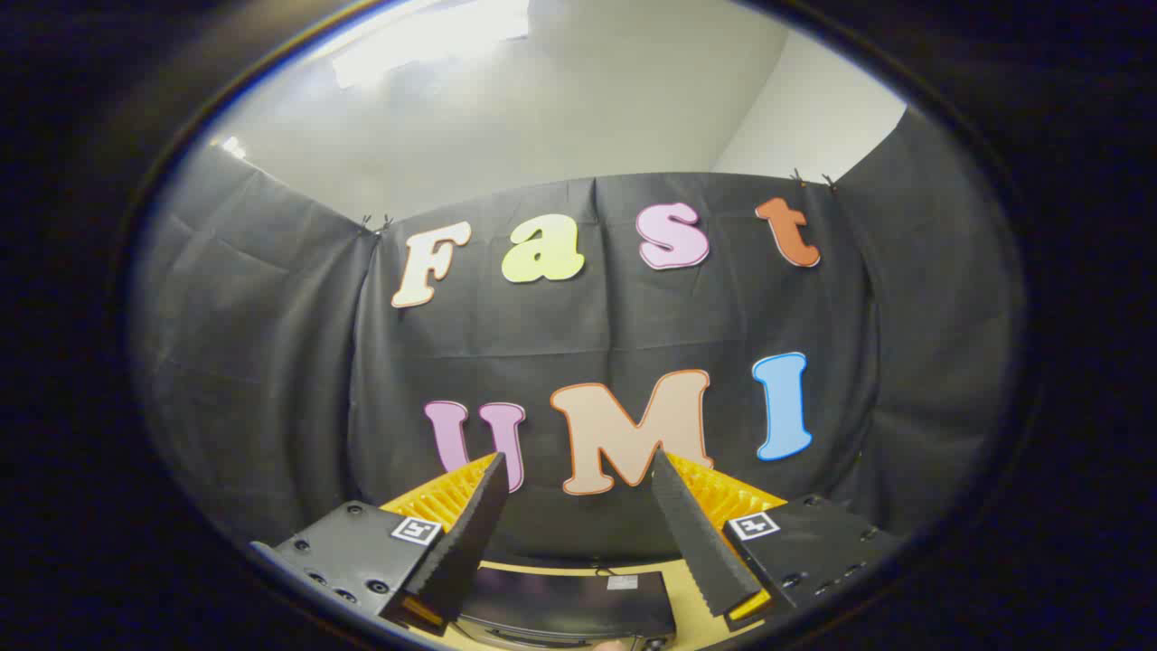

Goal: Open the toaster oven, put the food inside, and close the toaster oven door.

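- My gripper is raised, its two fingers spread wide apart, nothing between them.
- Beyond the fingertips I'm looking at the booth's black cloth wall, well clear ahead, with pale wall above its top edge.
- One toaster oven sits low between the finger bases, its dark top toward me; I can't tell if the door is open.
- It rests on one tan tabletop, visible beside the oven.
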A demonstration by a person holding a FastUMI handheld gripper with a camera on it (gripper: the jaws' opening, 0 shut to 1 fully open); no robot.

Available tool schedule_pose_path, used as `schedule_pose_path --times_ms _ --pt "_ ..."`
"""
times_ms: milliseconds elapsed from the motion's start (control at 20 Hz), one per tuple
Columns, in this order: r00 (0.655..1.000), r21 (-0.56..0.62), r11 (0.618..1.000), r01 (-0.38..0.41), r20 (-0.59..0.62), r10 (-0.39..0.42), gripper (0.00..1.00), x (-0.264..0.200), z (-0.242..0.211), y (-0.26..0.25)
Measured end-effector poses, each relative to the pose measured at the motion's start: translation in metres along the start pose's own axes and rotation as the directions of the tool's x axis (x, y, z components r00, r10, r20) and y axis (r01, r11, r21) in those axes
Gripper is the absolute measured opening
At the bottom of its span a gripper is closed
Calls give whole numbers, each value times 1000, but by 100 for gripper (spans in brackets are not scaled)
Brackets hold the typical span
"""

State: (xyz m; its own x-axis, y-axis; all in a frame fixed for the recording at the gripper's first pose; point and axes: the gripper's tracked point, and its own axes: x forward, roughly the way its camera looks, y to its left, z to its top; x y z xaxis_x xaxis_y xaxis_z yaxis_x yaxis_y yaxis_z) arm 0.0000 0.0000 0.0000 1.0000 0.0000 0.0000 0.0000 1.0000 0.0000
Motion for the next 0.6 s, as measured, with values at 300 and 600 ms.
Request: schedule_pose_path --times_ms 300,600 --pt "999 -30 999 -19 -27 18 99 1 -11 11" --pt "999 -37 999 -36 -41 34 99 2 -20 18"
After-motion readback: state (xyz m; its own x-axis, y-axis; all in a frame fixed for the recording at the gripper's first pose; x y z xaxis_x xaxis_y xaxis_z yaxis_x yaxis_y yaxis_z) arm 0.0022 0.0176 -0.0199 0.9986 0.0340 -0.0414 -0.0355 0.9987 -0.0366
